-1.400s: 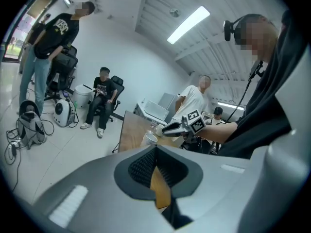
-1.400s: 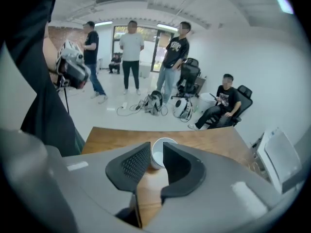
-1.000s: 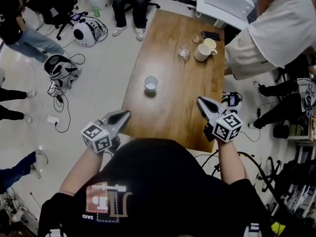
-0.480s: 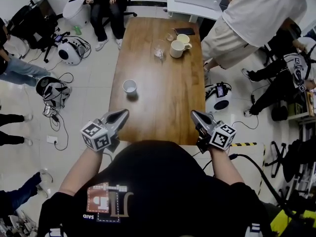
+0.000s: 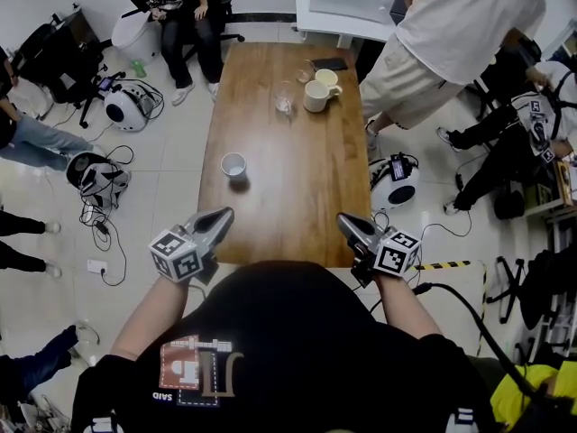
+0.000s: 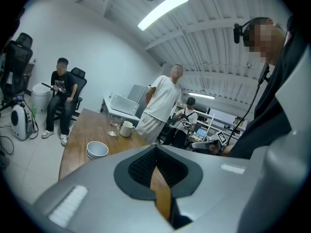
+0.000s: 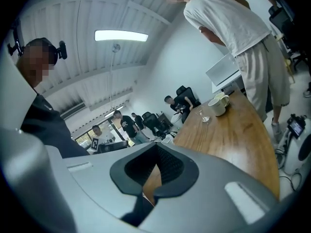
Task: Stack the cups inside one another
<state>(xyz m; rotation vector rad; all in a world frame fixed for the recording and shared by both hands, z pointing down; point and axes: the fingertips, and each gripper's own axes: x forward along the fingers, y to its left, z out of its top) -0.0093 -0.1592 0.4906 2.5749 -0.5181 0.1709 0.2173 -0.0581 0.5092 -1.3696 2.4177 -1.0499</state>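
A white cup stack (image 5: 233,164) stands alone on the left half of the wooden table (image 5: 297,197); it shows as two nested cups (image 6: 97,150) in the left gripper view. At the far end are a clear glass (image 5: 285,104), a white mug (image 5: 315,96) and a cream cup (image 5: 326,78). My left gripper (image 5: 221,216) hovers at the table's near left corner, shut and empty. At the near right corner my right gripper (image 5: 346,225) is shut with nothing in it. Both point toward the far end, well short of every cup.
A phone (image 5: 329,64) and a small glass (image 5: 304,76) lie at the far end. A person in a white shirt (image 5: 451,34) stands at the far right corner. Another person sits beyond the table (image 5: 176,7). Devices and cables (image 5: 99,174) lie on the floor.
Both grippers have drawn back toward the table's near edge and the right one has rolled. The cups have stayed where they were.
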